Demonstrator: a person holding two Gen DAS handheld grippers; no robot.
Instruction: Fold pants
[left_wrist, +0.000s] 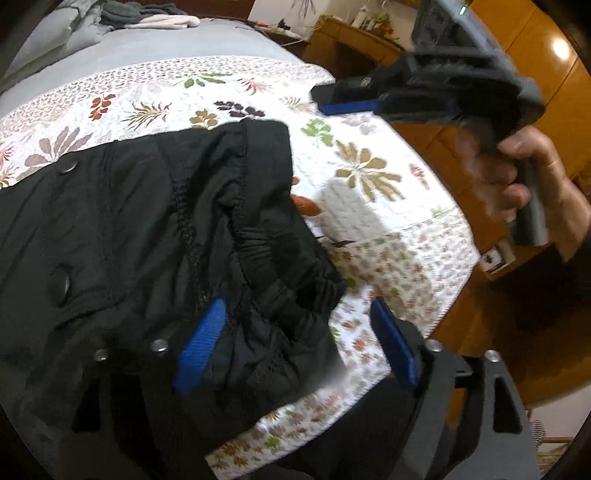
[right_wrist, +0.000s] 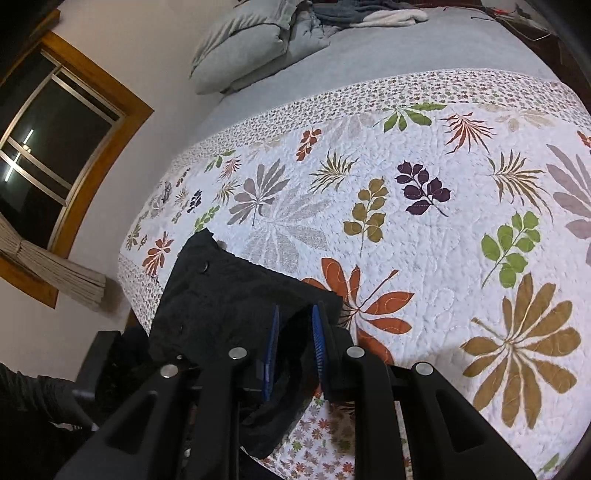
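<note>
Black pants (left_wrist: 147, 221) lie on the leaf-print quilt (left_wrist: 369, 221), their gathered waistband (left_wrist: 280, 295) bunched near the bed's front edge. My left gripper (left_wrist: 295, 347) stands wide open, and the waistband lies loosely between its blue pads (left_wrist: 199, 347). Held by a hand (left_wrist: 532, 177), my right gripper (left_wrist: 332, 99) hovers in the air above the pants' far right corner with its jaws nearly together and no cloth hanging from it. In the right wrist view the right gripper (right_wrist: 295, 332) shows a narrow slot between its pads, and the pants (right_wrist: 229, 295) lie on the quilt below.
Beyond the quilt lies a grey sheet (right_wrist: 406, 48) with pillows (right_wrist: 240, 48) and a pile of clothes (left_wrist: 147, 16). Wooden furniture (left_wrist: 517, 92) stands past the bed's right side. A wall with a window (right_wrist: 55, 147) runs along the left side. The quilt's front edge (left_wrist: 332, 406) drops off close to me.
</note>
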